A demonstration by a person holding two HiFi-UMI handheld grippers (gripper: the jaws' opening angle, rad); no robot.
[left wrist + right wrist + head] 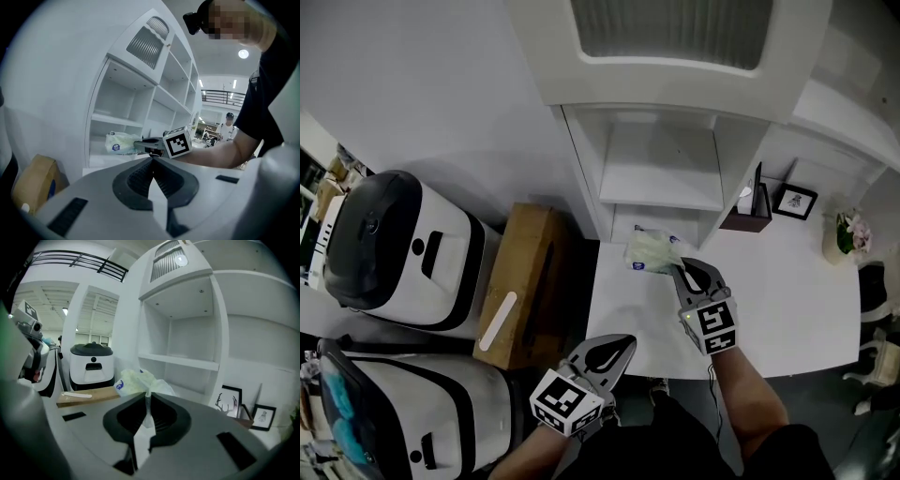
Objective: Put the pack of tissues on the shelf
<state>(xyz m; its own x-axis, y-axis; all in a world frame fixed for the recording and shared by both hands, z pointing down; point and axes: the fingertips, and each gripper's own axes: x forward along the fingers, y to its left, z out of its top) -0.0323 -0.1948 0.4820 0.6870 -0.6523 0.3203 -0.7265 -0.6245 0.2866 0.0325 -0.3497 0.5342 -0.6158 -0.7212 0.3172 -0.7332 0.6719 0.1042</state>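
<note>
Currently held: tissues (652,251), wrapper edge clamped in right gripper (679,268), frame centre, just before shelf (660,201).
Left gripper (623,343): closed, empty, lower centre.
Handling: judged light, soft, crinkly; wrapper may slip, so a body grip is advised.

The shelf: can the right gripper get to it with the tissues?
Probably yes. The right gripper, jaws shut on the tissue pack, is right at the open shelf; nothing stands between.
</note>
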